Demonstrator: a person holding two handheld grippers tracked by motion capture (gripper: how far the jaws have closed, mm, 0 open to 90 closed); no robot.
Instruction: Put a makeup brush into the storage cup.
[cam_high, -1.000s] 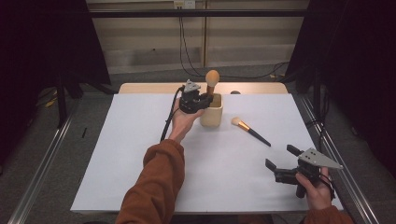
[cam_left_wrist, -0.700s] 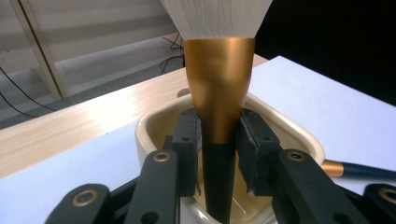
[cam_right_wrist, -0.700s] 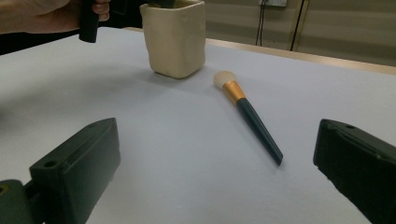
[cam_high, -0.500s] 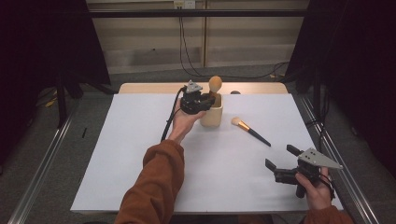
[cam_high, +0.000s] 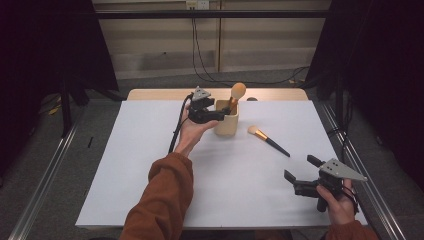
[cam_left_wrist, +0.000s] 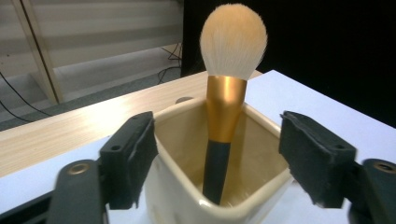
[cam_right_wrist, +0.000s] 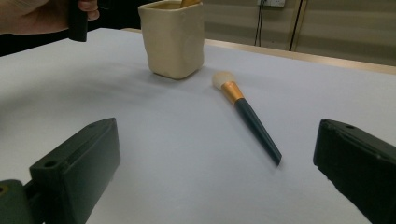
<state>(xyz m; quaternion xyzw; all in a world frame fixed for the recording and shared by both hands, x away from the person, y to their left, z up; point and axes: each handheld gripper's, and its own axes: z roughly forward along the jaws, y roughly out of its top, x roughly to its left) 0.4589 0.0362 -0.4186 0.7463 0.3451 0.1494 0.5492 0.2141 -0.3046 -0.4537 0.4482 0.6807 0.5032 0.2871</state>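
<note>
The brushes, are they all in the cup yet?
One brush already stands in the cup. The left tool has just been opening around it, pads off the handle. The other brush lies on the table, and the right tool waits open.

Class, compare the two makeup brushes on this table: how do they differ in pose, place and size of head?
The brush in the cup stands nearly upright, bristles up, leaning on the cream cup; the brush on the table lies flat on the white sheet. The cup brush has a big rounded head; the lying one has a smaller head. Both have pale bristles, a gold collar and a dark handle.
</note>
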